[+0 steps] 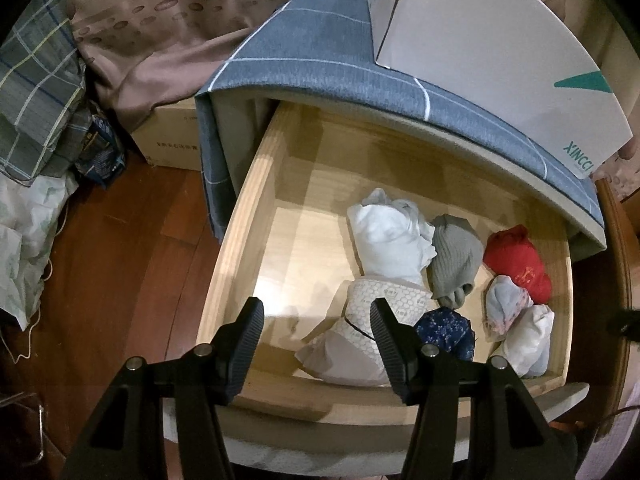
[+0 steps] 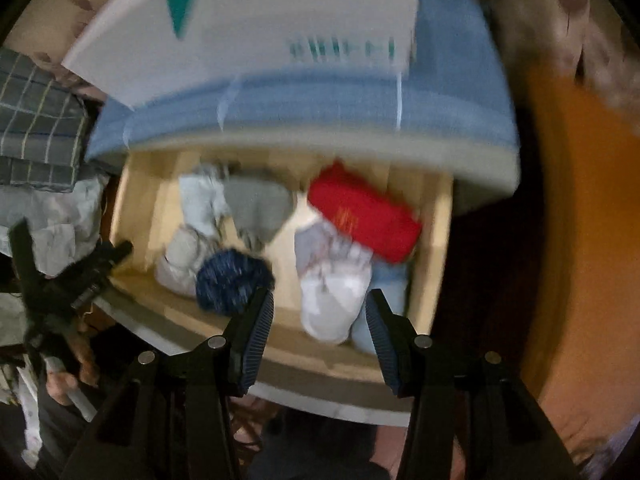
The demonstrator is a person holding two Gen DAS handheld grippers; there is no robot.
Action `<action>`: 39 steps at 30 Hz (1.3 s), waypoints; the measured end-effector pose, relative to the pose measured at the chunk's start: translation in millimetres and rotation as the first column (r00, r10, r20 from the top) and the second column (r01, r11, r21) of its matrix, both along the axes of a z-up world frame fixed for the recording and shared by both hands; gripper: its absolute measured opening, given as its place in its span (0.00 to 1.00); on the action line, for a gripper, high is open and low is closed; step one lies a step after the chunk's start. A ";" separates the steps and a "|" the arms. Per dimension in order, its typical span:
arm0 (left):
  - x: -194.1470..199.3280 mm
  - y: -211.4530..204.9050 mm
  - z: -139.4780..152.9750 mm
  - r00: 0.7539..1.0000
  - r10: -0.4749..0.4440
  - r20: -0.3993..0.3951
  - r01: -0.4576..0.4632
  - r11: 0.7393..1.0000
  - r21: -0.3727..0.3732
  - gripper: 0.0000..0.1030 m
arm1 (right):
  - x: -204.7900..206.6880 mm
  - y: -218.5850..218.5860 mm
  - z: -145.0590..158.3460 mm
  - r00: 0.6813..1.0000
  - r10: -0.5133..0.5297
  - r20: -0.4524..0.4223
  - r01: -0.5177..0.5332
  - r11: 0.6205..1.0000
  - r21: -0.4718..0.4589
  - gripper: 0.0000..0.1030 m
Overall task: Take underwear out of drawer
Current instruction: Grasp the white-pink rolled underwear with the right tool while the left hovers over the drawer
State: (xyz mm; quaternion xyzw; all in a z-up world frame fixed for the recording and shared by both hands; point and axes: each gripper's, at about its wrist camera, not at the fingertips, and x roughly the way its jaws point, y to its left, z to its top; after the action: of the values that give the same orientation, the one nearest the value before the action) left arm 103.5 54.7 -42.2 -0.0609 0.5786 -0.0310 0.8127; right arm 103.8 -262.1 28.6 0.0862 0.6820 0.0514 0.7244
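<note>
The wooden drawer [image 1: 256,208] is pulled open under a blue-covered cabinet. Inside lie several rolled garments: a white roll [image 1: 390,240], a grey one [image 1: 454,260], a red one [image 1: 518,262], a dark blue floral one [image 1: 446,332], a beige patterned one [image 1: 360,340] and pale ones at the right [image 1: 520,328]. My left gripper [image 1: 318,316] is open and empty above the drawer's front left. In the blurred right wrist view my right gripper [image 2: 320,308] is open and empty above the pale rolls [image 2: 336,292], with the red roll [image 2: 364,212] beyond and the left gripper [image 2: 76,272] at the left.
A white box [image 1: 492,48] sits on the blue cabinet top [image 1: 320,52]. A cardboard box [image 1: 168,140], plaid fabric [image 1: 36,92] and white cloth [image 1: 24,240] lie on the wooden floor at the left. A wooden bed frame [image 1: 620,248] stands right of the drawer.
</note>
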 end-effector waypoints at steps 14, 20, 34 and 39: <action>0.1 -1.0 -2.9 1.000 -0.006 -0.014 0.006 1.000 -0.001 0.55 | -8.7 15.9 -77.2 0.997 -0.041 -0.070 0.040 0.999 -0.028 0.48; 0.8 -1.7 -4.5 1.000 -0.009 -0.022 0.009 1.000 0.005 0.55 | -6.7 19.7 -93.2 0.998 -0.046 -0.053 0.041 0.995 -0.091 0.54; 1.1 -11.5 -12.7 0.996 -0.052 -0.072 0.054 0.998 0.026 0.55 | -1.6 15.2 -104.6 0.997 -0.065 -0.037 0.062 0.994 -0.092 0.46; 2.2 -19.8 -20.6 0.988 -0.103 -0.114 0.106 0.994 0.021 0.55 | -10.5 5.7 -99.0 0.996 -0.092 -0.015 0.091 0.994 -0.055 0.43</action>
State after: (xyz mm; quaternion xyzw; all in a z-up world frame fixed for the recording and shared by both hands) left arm 105.7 35.0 -62.8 -0.0214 0.6265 -0.0622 0.7767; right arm 93.3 -256.4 -70.5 0.0982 0.6850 -0.0011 0.7219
